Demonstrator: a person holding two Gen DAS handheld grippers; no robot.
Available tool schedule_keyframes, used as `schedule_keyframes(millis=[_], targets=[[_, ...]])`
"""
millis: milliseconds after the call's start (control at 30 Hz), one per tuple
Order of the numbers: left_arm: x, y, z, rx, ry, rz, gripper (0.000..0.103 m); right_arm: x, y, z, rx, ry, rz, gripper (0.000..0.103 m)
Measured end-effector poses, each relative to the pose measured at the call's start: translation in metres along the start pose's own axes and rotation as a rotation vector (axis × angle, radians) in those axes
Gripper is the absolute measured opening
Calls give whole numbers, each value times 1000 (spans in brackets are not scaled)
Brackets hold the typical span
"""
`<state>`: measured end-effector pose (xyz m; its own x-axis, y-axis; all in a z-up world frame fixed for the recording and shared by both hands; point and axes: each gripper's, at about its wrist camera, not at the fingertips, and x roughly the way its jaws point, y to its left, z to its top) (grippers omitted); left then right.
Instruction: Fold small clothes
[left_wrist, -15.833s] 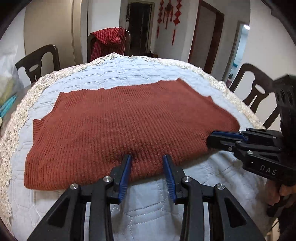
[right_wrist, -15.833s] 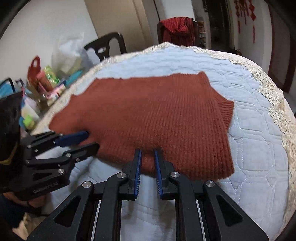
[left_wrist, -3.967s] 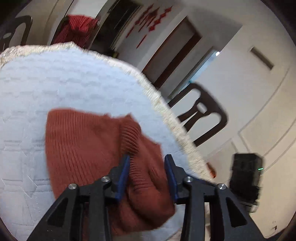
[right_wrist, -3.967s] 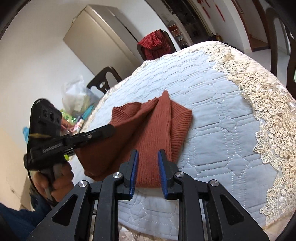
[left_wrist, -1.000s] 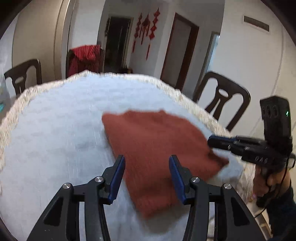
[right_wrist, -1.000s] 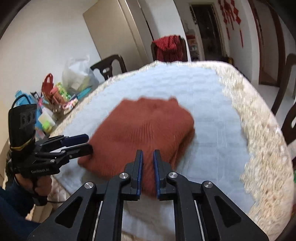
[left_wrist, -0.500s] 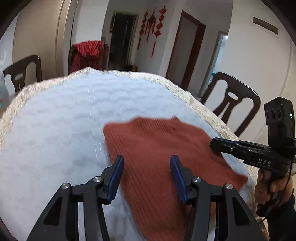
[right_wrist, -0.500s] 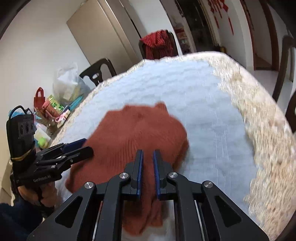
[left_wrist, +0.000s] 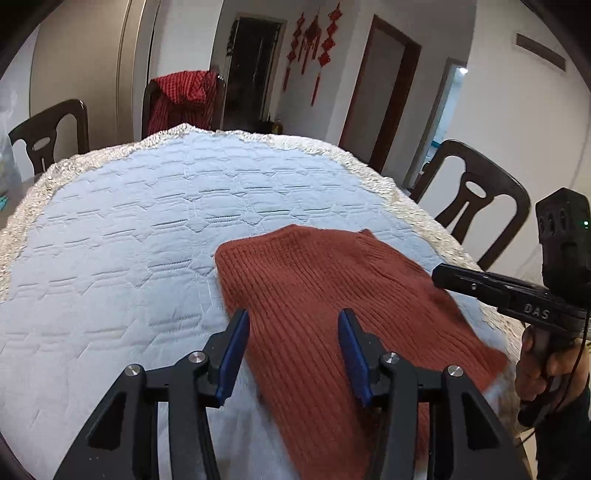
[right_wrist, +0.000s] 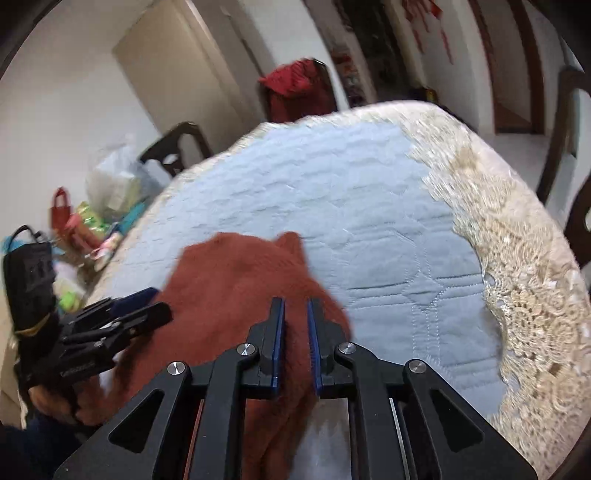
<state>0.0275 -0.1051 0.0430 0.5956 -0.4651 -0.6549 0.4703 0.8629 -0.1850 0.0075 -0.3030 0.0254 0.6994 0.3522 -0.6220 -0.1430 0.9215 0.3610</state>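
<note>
From the left wrist: the rust sweater (left_wrist: 325, 295) lies folded on the quilted tablecloth (left_wrist: 129, 229), toward its right edge. It is soft, limp knit; I judge a corner edge best to pinch. My left gripper (left_wrist: 293, 345) gapes wide, holding nothing.

From the right wrist: my right gripper (right_wrist: 295, 332) pinches the sweater's edge. A second ago the sweater sat flatter; now the near edge is lifting.

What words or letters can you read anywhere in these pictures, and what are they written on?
"DAS": white letters on the side of the right gripper, seen from the left wrist camera.
Pale lettering on the side of the left gripper, seen from the right wrist camera: too blurred to read.
Packages in the pile beside the table: any print is too small and blurred to read.
</note>
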Motion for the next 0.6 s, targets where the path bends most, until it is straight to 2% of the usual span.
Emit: schedule_keyframes(millis=[133, 233, 367, 600], targets=[[-24, -7, -15, 21, -15, -16, 41, -27, 23, -22, -78, -1, 44, 12], [-36, -12, -31, 26, -5, -30, 40, -37, 33, -42, -124, 21, 25, 12], [-27, -15, -45, 22, 37, -34, 38, -33, 33, -59, -153, 62, -2, 12], [-22, -8, -50, -15, 28, -47, 38, -23, 28, -61, -139, 53, -17, 11]])
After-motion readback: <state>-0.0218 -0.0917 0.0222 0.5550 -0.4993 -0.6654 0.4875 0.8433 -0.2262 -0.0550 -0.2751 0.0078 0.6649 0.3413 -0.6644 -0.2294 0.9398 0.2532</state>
